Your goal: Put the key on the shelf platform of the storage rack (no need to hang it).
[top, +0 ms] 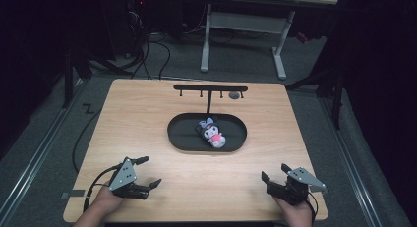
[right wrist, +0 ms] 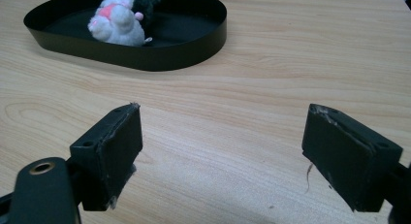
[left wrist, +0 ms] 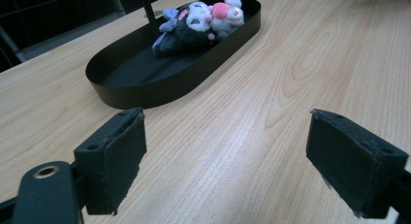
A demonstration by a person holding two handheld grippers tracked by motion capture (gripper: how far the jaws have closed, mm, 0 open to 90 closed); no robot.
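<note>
Wooden table (top: 147, 119) carries a black oval metal tray (top: 179, 133); a small white, pink and dark plush doll (top: 212, 132) lies inside it, untouched. Left gripper (top: 143, 173) and right gripper (top: 276, 174) rest near the table's front edge, jaws spread, empty. No handling appears begun.

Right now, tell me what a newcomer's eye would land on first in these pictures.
First comes the small plush doll, white and pink with a dark hood, lying in the black oval tray at the middle of the wooden table. A black T-shaped hook rack rises from the tray's far side. Near the table's front edge, the left gripper and right gripper rest open, holding nothing.
</note>
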